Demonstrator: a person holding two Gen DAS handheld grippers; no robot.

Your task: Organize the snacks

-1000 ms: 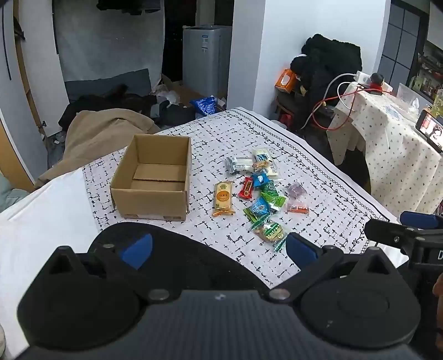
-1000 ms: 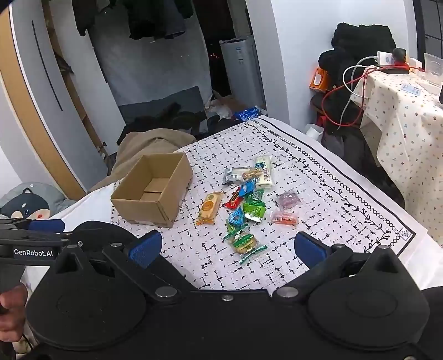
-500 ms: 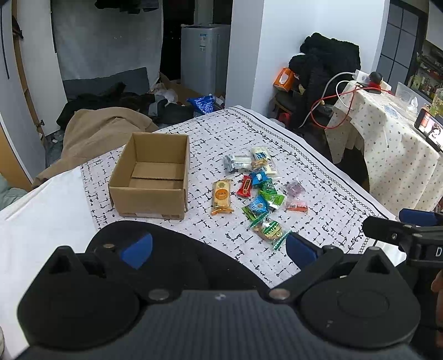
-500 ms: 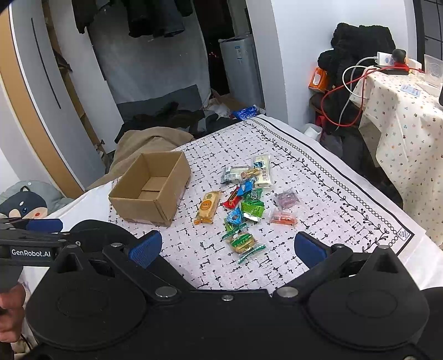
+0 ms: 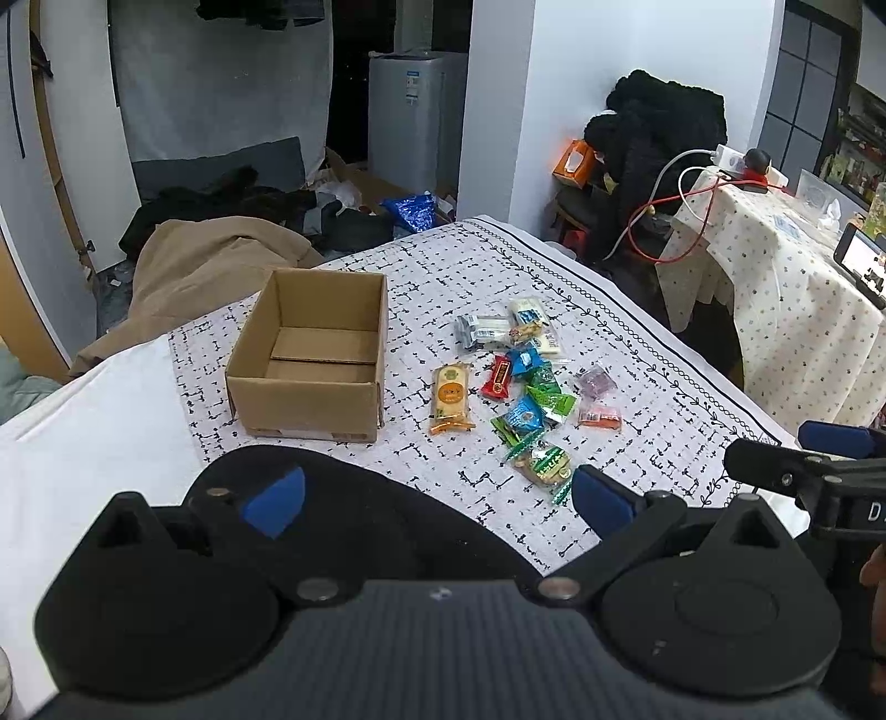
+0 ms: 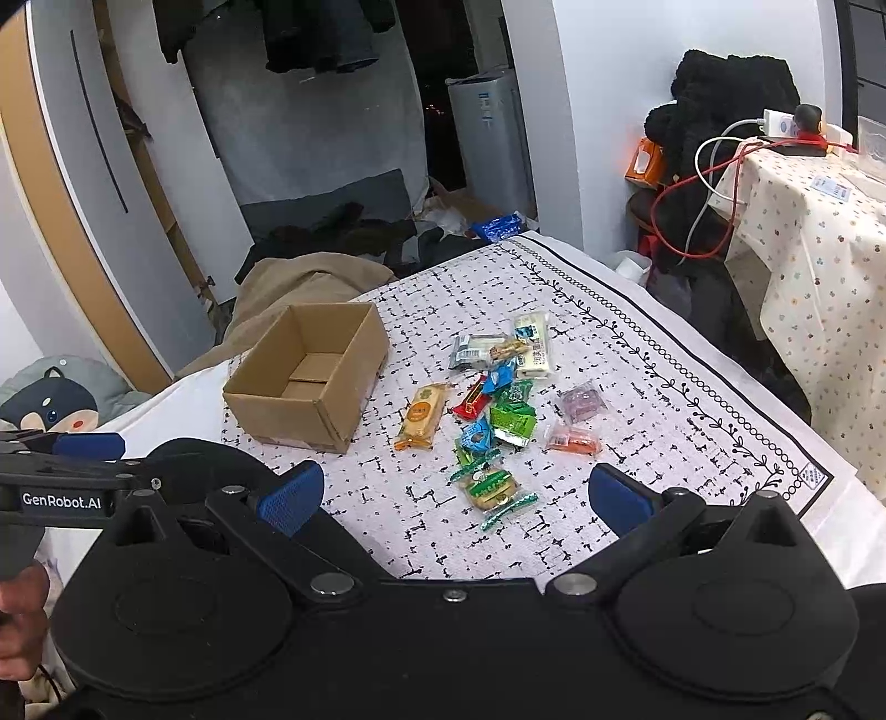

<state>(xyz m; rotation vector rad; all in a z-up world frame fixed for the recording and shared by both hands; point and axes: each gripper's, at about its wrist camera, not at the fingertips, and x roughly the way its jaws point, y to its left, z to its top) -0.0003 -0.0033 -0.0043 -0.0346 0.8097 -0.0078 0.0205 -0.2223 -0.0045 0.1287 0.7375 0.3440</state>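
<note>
Hovering: both claws point(image 5: 437, 495) point(image 6: 451, 495) spread, empty | snacks point(image 6: 487, 410) ahead | box point(image 6: 310, 376) left

You're working in a lived-in home — a cluttered bedroom or spare room. Your table point(image 5: 637, 327) wears a printed household cloth, and a second table with a floral cloth point(image 6: 803, 232) carries a power strip point(image 6: 781, 123) with trailing red and white cables. Dark clothes hang overhead point(image 6: 315, 33), more lie heaped on the floor point(image 5: 232, 194) beside a tan coat point(image 5: 216, 260), and a plush toy point(image 6: 50, 399) sits at the left — nothing here looks like a lab.
</note>
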